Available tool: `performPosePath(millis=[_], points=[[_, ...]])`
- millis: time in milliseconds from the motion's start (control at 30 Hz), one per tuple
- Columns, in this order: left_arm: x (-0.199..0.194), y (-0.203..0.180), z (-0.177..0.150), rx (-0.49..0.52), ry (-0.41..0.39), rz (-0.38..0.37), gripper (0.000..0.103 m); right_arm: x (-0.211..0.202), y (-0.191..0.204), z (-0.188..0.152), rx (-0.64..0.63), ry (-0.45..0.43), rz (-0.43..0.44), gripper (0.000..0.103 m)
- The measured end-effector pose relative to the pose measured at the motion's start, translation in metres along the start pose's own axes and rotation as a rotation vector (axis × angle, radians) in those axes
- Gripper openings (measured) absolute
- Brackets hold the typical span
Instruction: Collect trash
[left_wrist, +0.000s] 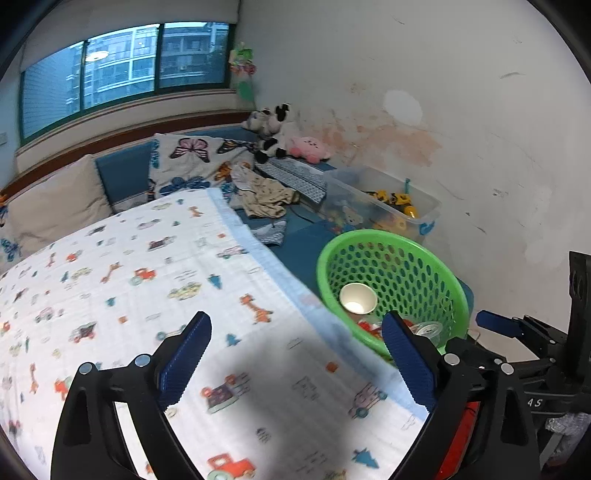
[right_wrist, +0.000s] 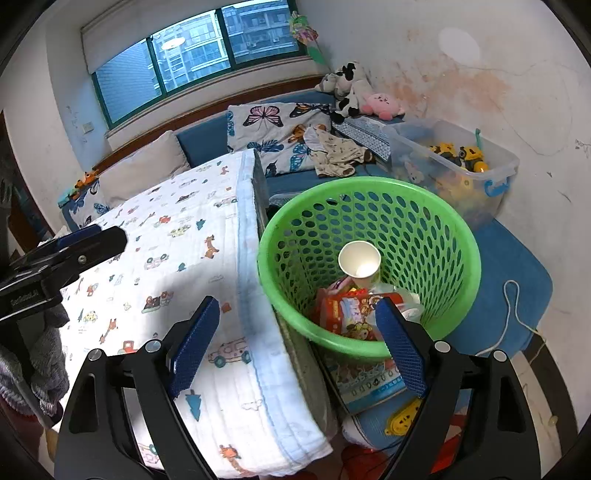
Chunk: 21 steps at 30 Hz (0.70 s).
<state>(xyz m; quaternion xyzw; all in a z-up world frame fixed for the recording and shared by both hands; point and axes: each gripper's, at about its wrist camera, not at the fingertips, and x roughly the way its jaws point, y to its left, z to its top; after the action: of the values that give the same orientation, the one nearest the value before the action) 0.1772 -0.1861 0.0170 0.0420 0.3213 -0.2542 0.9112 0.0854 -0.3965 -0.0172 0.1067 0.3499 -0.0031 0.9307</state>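
A green perforated basket (right_wrist: 458, 236) stands beside the cloth-covered table; it also shows in the left wrist view (left_wrist: 439, 269). Inside lie a white paper cup (right_wrist: 360, 262), a red snack wrapper (right_wrist: 347, 314) and clear plastic trash. The cup also shows in the left wrist view (left_wrist: 357, 298). My right gripper (right_wrist: 295, 343) is open and empty, above the table edge and the basket's near rim. My left gripper (left_wrist: 295, 362) is open and empty over the printed cloth (left_wrist: 147, 280), left of the basket. The left gripper also shows in the right wrist view (right_wrist: 85, 240).
A clear bin of toys (right_wrist: 461, 162) stands behind the basket on a blue mat (right_wrist: 509, 273). Pillows, clothes and plush toys (right_wrist: 380, 101) lie by the wall. A picture book (right_wrist: 369, 380) and a white cord (right_wrist: 513, 306) lie near the basket.
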Motion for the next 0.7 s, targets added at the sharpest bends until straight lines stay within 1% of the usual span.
performPosePath(millis=[133, 233, 333, 467, 700], points=[[-0.015, 0.007, -0.007, -0.012, -0.013, 0.031, 0.092, -0.004, 0.01, -0.002, -0.017, -0.002, -0.005, 0.088], [-0.027, 0.014, -0.014, -0.028, -0.018, 0.041, 0.093, -0.01, 0.019, -0.005, -0.038, -0.013, -0.018, 0.09], [-0.038, 0.019, -0.023, -0.029, -0.023, 0.061, 0.093, -0.015, 0.027, -0.008, -0.049, -0.019, -0.012, 0.091], [-0.052, 0.028, -0.037, -0.033, -0.02, 0.107, 0.094, -0.02, 0.039, -0.012, -0.069, -0.024, -0.014, 0.093], [-0.075, 0.052, -0.055, -0.079, -0.04, 0.149, 0.094, -0.028, 0.059, -0.022, -0.105, -0.022, 0.0, 0.094]])
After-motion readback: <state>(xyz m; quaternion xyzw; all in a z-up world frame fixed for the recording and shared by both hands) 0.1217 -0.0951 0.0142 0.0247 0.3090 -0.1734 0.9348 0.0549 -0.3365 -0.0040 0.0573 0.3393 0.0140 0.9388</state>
